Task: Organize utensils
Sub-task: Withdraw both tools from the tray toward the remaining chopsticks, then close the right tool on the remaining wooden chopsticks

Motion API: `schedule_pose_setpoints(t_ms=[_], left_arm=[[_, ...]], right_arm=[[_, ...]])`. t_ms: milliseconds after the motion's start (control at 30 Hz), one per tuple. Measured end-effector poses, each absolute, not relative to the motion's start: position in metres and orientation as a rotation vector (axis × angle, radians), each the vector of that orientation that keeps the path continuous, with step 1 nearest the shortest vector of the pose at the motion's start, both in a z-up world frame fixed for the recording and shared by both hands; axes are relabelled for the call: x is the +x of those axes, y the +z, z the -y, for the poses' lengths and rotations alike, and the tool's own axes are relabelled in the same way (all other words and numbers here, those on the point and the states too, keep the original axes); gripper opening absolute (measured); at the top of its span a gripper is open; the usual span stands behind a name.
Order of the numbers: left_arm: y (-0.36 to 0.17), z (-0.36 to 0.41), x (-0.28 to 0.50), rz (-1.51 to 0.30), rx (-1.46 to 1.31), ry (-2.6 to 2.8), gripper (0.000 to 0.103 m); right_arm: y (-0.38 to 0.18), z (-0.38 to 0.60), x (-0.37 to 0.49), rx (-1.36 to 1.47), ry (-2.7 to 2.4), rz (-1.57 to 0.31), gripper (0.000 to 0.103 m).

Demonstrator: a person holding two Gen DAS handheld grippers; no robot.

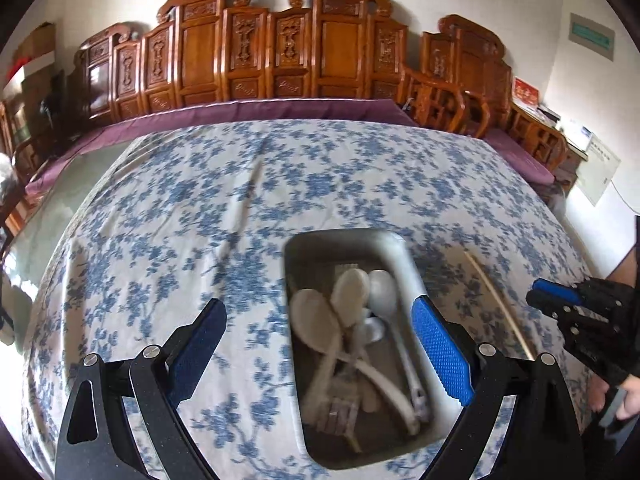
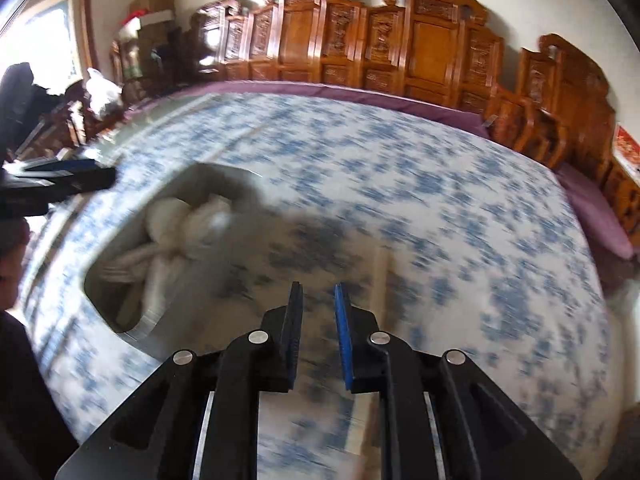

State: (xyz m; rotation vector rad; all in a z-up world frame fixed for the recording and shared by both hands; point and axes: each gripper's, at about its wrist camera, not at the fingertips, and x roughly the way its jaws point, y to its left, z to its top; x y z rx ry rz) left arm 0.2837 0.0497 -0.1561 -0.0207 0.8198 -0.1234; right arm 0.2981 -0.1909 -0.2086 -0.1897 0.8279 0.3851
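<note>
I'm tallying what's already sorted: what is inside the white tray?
The white tray holds several white spoons lying crossed over each other. Blurred pieces under them can't be identified.

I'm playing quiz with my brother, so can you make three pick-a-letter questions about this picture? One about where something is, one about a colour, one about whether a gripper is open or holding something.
1. Where are the white spoons?
A. In the tray
B. On the purple cloth
C. In the right gripper

2. What colour are the flowers on the tablecloth?
A. Red
B. Blue
C. Green

3. How does the left gripper stand?
A. Shut on a spoon
B. Shut on the tray
C. Open wide, holding nothing

Answers:
1 A, the spoons lie piled inside the tray.
2 B, the cloth is white with blue blossoms.
3 C, its two blue pads stand far apart over the tray and grip nothing.
</note>
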Motion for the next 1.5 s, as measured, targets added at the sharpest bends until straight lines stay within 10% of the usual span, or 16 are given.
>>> schedule_pose_setpoints(t_ms=[1333,1500], left_arm=[[-0.182,0.078,0.253,-0.885,0.123,-0.268,0.09],[-0.183,0.094,0.258,-0.898,0.116,-0.275,0.09]], right_arm=[[-0.277,0.237,0.322,-0.203,0.377,-0.987,0.019],[-0.277,0.243,0.32,-0.226,0.369,-0.994,0.006]])
